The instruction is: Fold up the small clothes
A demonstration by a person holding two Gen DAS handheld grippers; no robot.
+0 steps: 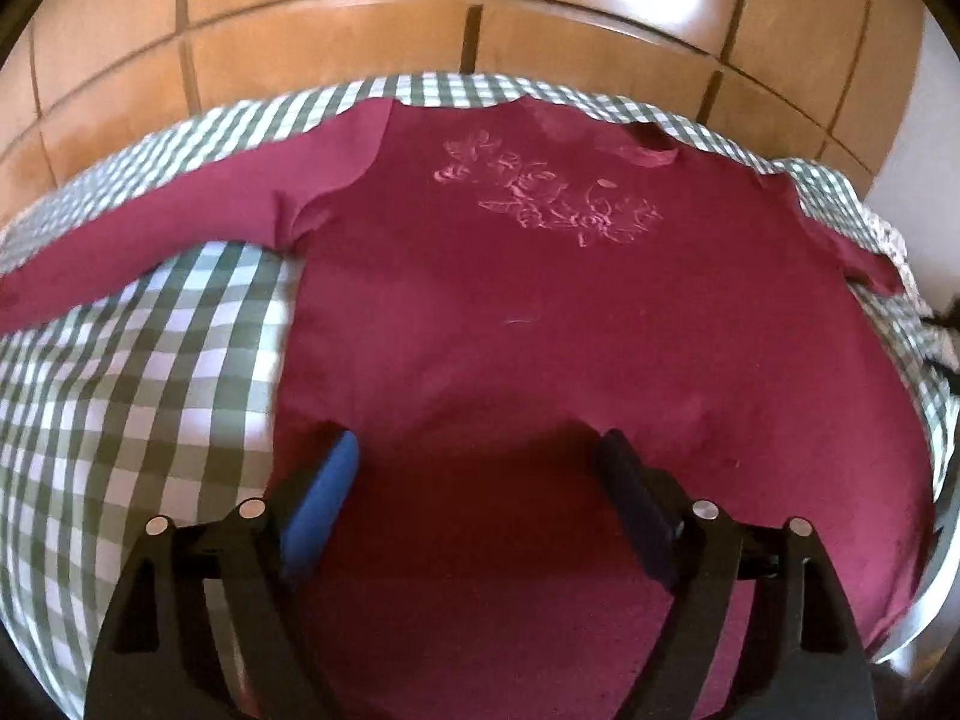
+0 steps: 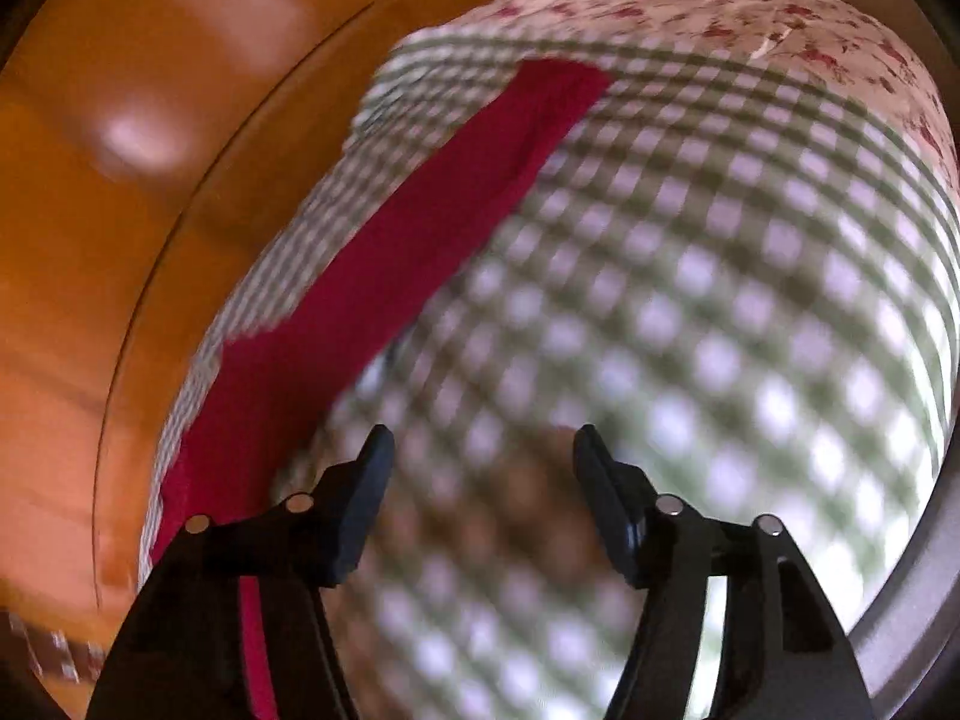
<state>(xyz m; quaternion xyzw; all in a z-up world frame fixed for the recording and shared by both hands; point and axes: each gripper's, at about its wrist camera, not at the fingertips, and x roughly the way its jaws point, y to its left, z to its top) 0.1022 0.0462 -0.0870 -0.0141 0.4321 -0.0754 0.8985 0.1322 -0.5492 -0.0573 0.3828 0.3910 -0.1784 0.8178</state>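
In the left wrist view a maroon top point(image 1: 540, 312) lies spread flat, front up, on a green-and-white checked cloth point(image 1: 150, 372) that covers the tabletop. Its neck point(image 1: 651, 150) points to the far edge and its hem lies toward the camera, so the body's long axis runs from near to far. Pale embroidery point(image 1: 549, 195) sits on the chest. One long sleeve point(image 1: 180, 228) stretches straight out to the left, across the cloth; the other sleeve point(image 1: 840, 240) is bunched at the far right edge. The left gripper point(image 1: 480, 450) hangs over the lower part of the top, released, its jaws wide apart with only flat fabric beneath and nothing pinched between them. Beyond the tabletop is a tiled floor point(image 1: 336, 18).

The right wrist view is blurred. It shows only a sleeve of the top point(image 2: 432, 240), a long strip running from near the gripper's left finger away to the far left of the cloth point(image 2: 720, 300). The right gripper point(image 2: 483, 444) is off the garment, over bare checks just right of that sleeve, its jaws parted and empty. This view alone shows a floral fabric point(image 2: 720, 6) past the far edge; the top's body and embroidery appear only in the left view.
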